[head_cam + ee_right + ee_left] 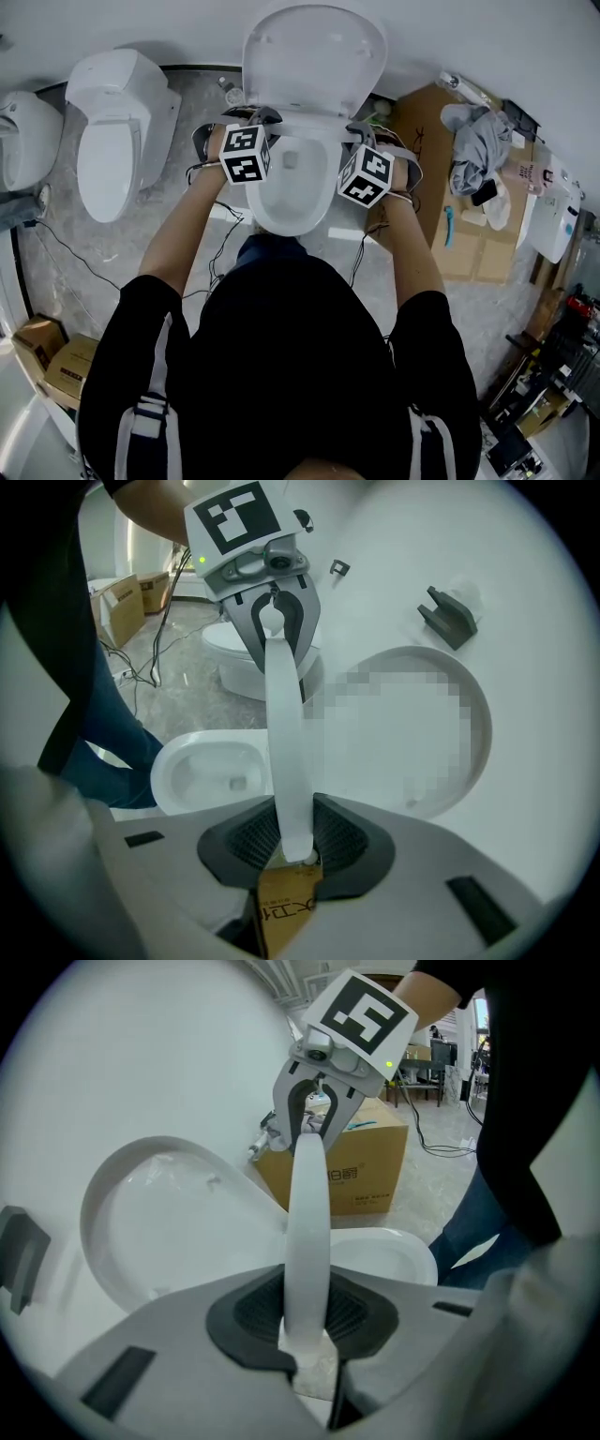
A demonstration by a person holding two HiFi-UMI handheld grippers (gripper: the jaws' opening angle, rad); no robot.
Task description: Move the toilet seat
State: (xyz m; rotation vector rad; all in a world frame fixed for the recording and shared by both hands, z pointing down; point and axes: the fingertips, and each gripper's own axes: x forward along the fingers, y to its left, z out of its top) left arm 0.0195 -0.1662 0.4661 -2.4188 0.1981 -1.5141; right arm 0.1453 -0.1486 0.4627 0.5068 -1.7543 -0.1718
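A white toilet bowl (289, 192) stands in front of me with its lid (314, 56) up against the wall. The toilet seat (305, 122) is lifted off the bowl and shows edge-on as a white band (307, 1232) running between the two grippers. My left gripper (242, 120) is shut on the seat's left side, its pads pressing the rim (307, 1324). On the right side my right gripper (364, 133) is shut the same way (292, 850). Each gripper view shows the other gripper, the right one (314, 1115) and the left one (272, 621), clamped at the band's far end.
A second white toilet (112, 131) stands to the left and a third (19, 141) at the far left. Flattened cardboard (469, 244) with a grey cloth (478, 141) lies on the right. Cables (84, 262) cross the floor, and boxes (47, 356) sit at lower left.
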